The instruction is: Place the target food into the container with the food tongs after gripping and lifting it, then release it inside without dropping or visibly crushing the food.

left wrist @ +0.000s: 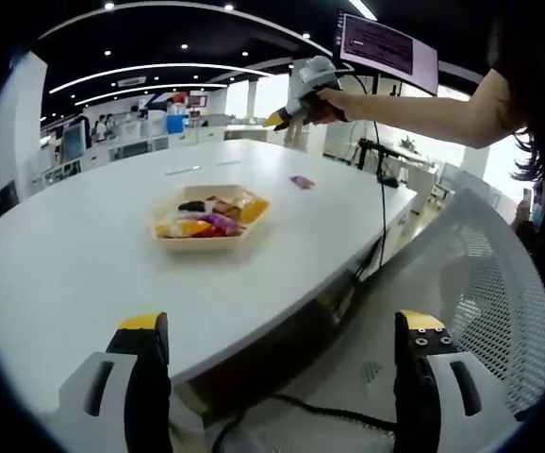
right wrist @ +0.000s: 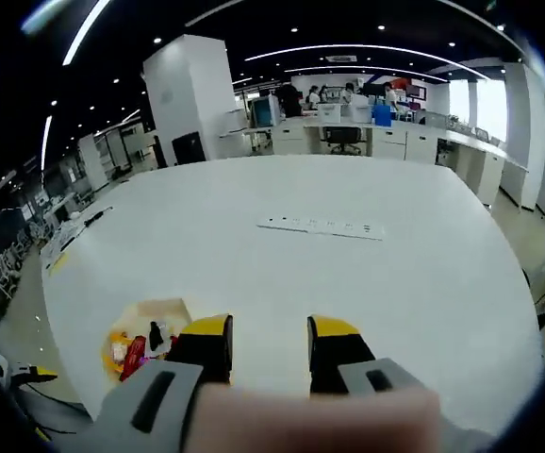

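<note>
A large white table held a hexagonal tray of assorted food near its middle. The left gripper hung off the table's edge, jaws wide apart and empty. The right gripper, raised above the table, stood partly open, gripping nothing.

A shallow tan tray of mixed colourful food lay flat, well ahead of the left gripper.

A white table carries a beige tray of orange, yellow, purple and black food.
</note>
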The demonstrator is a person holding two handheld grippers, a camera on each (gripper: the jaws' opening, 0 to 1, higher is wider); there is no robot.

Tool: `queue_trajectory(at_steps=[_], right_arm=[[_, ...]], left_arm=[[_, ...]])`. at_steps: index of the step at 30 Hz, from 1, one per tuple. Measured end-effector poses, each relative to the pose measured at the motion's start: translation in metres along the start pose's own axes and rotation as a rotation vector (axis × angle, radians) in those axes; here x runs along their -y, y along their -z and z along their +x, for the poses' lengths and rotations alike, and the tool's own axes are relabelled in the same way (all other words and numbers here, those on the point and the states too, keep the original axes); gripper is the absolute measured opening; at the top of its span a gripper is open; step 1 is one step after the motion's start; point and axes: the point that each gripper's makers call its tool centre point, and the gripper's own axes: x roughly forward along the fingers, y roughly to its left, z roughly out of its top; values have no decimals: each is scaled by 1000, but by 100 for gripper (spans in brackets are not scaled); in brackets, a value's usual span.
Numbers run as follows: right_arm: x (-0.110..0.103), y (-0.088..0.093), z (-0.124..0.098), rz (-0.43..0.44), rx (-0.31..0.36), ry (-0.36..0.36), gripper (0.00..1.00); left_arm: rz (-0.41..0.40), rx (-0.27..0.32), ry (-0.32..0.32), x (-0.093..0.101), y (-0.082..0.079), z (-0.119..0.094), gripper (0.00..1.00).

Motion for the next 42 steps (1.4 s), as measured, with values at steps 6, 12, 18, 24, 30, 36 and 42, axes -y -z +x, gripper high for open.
queue_trajectory(at_steps=[6,12,18,24,30,36,42], right_arm=[[31,13,-5,25,-17,67,31],[62,23,-9,15,-37,159,31],[89,30,-9,124,-22,224,31],[98,43,-3,167,-50,246,31],[102,50,7,199,-60,264,30],[113,59,14,236,-73,289,30],[119,72,26,223,-100,296,31]], left_arm=[[-6,10,15,2,-2,1,97],[-3,4,32,5,-1,2,97],[7,17,23,2,-3,1,98],[9,13,28,3,-3,1,97],[6,12,26,3,-2,1,97],[6,14,31,4,-2,0,97],[-1,18,32,3,-2,1,98]])
